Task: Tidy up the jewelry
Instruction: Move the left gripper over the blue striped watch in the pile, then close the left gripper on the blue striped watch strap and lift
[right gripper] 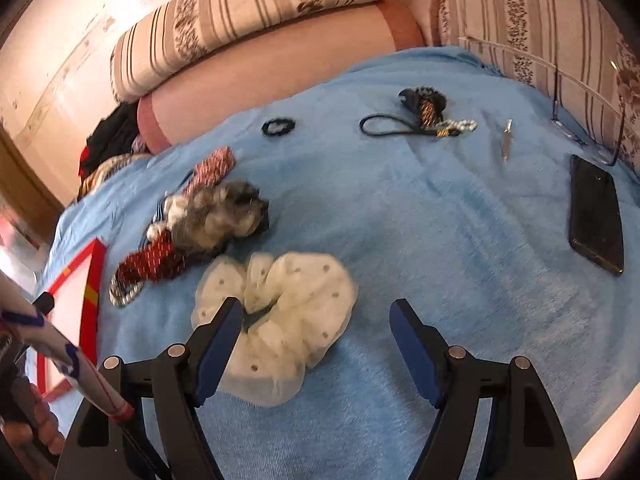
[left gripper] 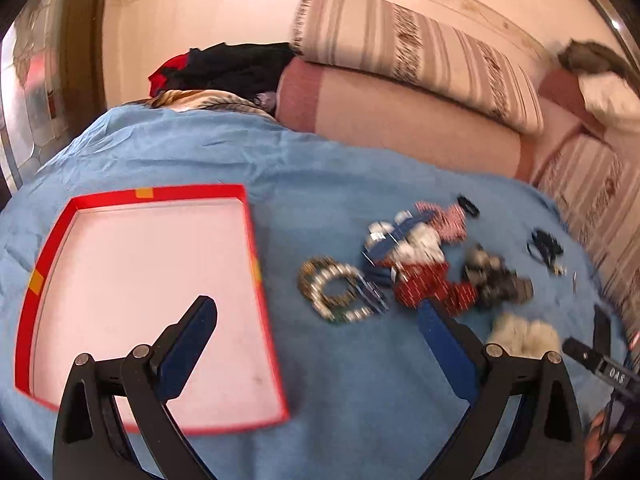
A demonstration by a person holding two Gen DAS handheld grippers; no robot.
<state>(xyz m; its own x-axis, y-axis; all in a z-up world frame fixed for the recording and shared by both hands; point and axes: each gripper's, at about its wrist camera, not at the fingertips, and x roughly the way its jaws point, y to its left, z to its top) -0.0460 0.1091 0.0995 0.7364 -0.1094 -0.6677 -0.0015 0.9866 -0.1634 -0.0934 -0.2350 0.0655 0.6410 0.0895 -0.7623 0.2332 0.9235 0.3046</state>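
Cream chiffon scrunchie (right gripper: pixel 280 320) flat on the blue bedspread (right gripper: pixel 420 240), dead ahead of the right hand-held gripper (right gripper: pixel 316 316). Looks like the opening pick: nothing yet in the red tray (left gripper: pixel 256 240), white floor bare. Right jaws spread wide, holding nothing; left finger (right gripper: pixel 222 332) lying over the scrunchie's near edge, contact or just above impossible to tell, right finger over bare bedspread beside it. Next move, by the look of it: nudge left to centre on the fabric, dip, pinch a fold, then carry it across to the tray. Soft, floppy stuff, so likely to drape and drag; needs a deep bite.

Over on the other side, left hand-held gripper (left gripper: pixel 316 316) also spread wide and empty, hovering with one finger (left gripper: pixel 188 344) above the tray floor and the other finger over the bedspread near the pile. Beaded bracelet (left gripper: pixel 340 290) just beyond, touching the red dotted band (left gripper: pixel 428 284), with the grey furry scrunchie (right gripper: pixel 216 216) heaped alongside. Blurry frames, so fine detail in the heap lost.

Further out: small black tie (right gripper: pixel 279 126), corded beaded piece (right gripper: pixel 420 116), a thin metal pin (right gripper: pixel 506 140), all well apart from the pile. Phone (right gripper: pixel 596 216) near the bedspread's right edge, striped cushions (right gripper: pixel 248 12) behind.
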